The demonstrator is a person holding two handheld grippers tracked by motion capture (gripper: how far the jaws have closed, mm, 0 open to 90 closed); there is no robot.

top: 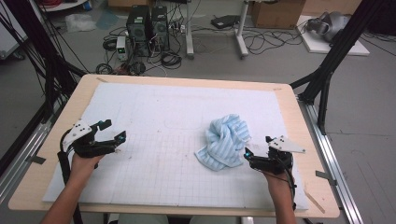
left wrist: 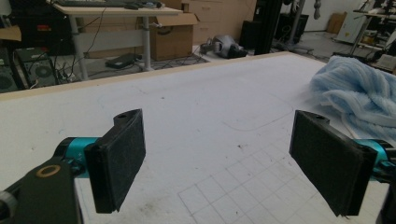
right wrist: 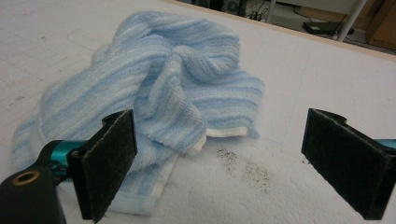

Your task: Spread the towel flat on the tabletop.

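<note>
- Two tools work over one table [top: 299,140], which wears a single white gridded mat [top: 154,154] as padding for the cloth work.
- At the left, the left tool [top: 108,131] hovers over bare mat, well apart from the cloth; its jaws stand wide with nothing between them, probably waiting for a free edge to take.
- Right of the middle lies one light blue striped towel [top: 224,141], crumpled into a heap, with a cream-hemmed corner [right wrist: 224,132] showing at its near side in the right gripper view.
- At the right, the right tool [top: 258,148] sits just beside the towel's near edge, jaws spread wide and gripping nothing; it seems lined up low on the mat to catch that hem.
- One patch of dark specks [right wrist: 243,168] marks the mat between the right tool's jaws.
- Count: two tools, one towel, one mat, one table.
</note>
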